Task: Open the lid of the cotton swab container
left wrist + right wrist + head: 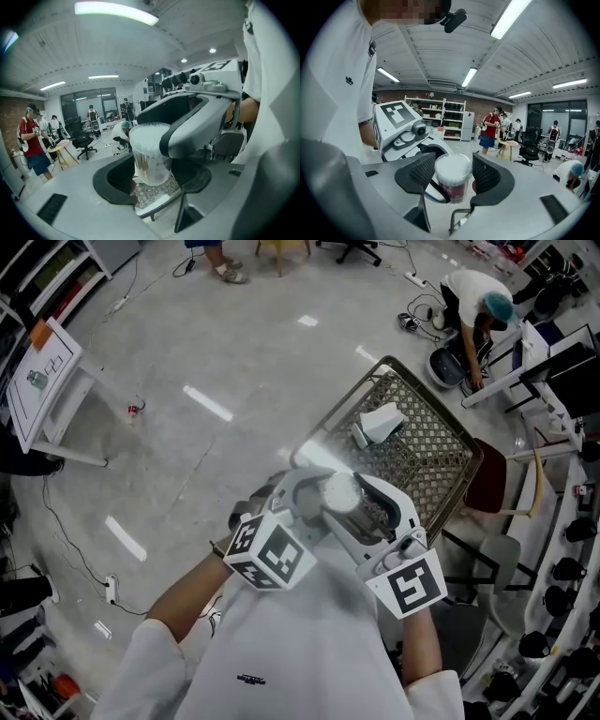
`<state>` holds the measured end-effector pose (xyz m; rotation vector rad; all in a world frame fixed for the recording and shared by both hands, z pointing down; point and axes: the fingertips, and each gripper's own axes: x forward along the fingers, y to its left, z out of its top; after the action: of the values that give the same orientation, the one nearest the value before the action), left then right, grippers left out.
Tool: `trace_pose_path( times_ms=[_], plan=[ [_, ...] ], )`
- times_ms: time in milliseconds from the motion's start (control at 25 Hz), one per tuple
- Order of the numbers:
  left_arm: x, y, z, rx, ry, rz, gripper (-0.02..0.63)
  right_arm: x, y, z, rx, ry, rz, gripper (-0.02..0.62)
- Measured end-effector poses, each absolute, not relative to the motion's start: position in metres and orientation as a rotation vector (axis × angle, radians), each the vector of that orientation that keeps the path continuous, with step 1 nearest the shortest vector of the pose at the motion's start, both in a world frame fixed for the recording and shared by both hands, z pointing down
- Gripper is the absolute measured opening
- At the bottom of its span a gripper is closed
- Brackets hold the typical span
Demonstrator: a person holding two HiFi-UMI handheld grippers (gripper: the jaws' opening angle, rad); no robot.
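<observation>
Cotton swab container (150, 161) is up in the air in front of me, over the wire basket (427, 451), not resting on anything. L gripper (152, 176) has its fingers wide apart, clamped on the clear body low down. R gripper (453, 176) comes in from the opposite side, its fingers pinching the white top where the lid (452, 164) sits. Pads look to be touching both sides there.

Step in hand, as I read it: get the lid off w/ R while L anchors the body.

How I'd do it:
- Hold L firm but don't crush; the wall looks like thin clear plastic and will prob flex.
- Make sure R bites the lid only, above the rim. If the pads overlap the body, the pull just fights L.
- Lift R straight along the container's axis, w/ a small twist or rock if it sticks. No yanking, or swabs may spill into the basket.
- Container upright throughout.

What I can't see:
- No lid seam visible in any view, so I can't tell if it's a pull-off or hinged cap, or if it's cracked open at all.
- Head view: the container is mostly buried behind both grippers.
- L gripper view: R's finger covers the top right of the container and one L pad.
- Label print is too blurry to read.
</observation>
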<state>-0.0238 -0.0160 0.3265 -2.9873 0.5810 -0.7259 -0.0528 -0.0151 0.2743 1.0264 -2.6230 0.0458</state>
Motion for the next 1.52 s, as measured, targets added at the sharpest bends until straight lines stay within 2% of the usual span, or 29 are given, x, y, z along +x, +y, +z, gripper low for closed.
trace_pose_path(
  times_ms=[680, 1040, 1520],
  plan=[
    [-0.021, -0.005, 0.337, -2.940, 0.535, -0.722, 0.230, -0.046, -0.008, 0.276, 0.901, -2.674, 0.280, 0.238],
    [-0.022, 0.005, 0.332, -2.942, 0.483, -0.667, 0.233, -0.039, -0.006, 0.261, 0.801, -2.813, 0.602, 0.239],
    [-0.022, 0.013, 0.339, -3.002, 0.471, -0.677, 0.233, -0.030, -0.019, 0.238, 1.010, -2.891, 0.464, 0.238]
  ],
)
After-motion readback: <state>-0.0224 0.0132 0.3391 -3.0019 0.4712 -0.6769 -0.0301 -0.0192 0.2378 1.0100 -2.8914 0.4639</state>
